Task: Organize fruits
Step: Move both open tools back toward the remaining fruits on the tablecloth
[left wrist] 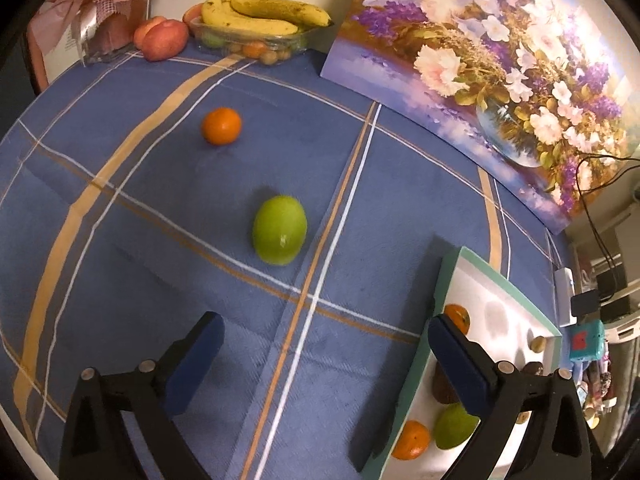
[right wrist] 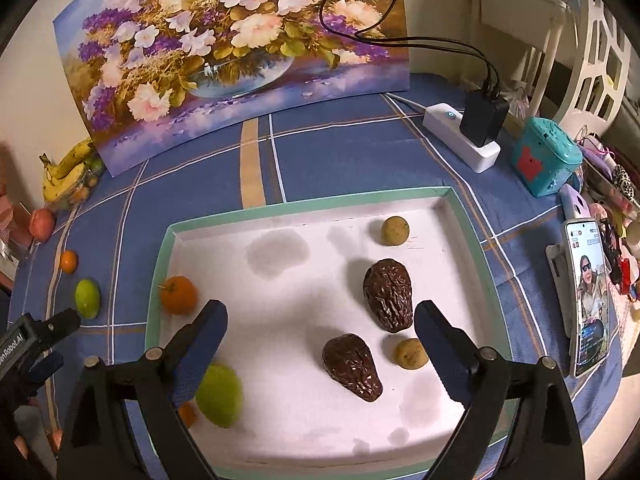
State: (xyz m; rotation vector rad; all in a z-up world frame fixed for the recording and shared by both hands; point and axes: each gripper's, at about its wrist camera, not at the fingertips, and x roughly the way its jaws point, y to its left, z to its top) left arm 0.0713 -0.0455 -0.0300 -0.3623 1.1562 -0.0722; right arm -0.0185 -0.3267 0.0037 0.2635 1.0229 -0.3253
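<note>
A green lime (left wrist: 279,235) sits mid-frame on the blue cloth, a small orange (left wrist: 221,125) well apart above it to the left. Over in the white tray (right wrist: 304,224), two wrinkled brown avocados (right wrist: 389,295) lie side by side at centre right, an orange (right wrist: 179,295) hugs the left wall, and a green fruit (right wrist: 221,395) rests lower left.

Both views are lit warmly from overhead, and soft grey shadows are thrown onto the white floor of the tray (right wrist: 304,420) and onto the blue checked tablecloth (left wrist: 132,216). Strong fisheye bending is seen at the borders, where the flower painting (left wrist: 492,60) is curved and black vignetting closes the corners. Slight motion blur is shown on the green fruit (right wrist: 220,396) near the tray's near-left corner, and the lit phone screen (right wrist: 590,304) is somewhat washed out.
</note>
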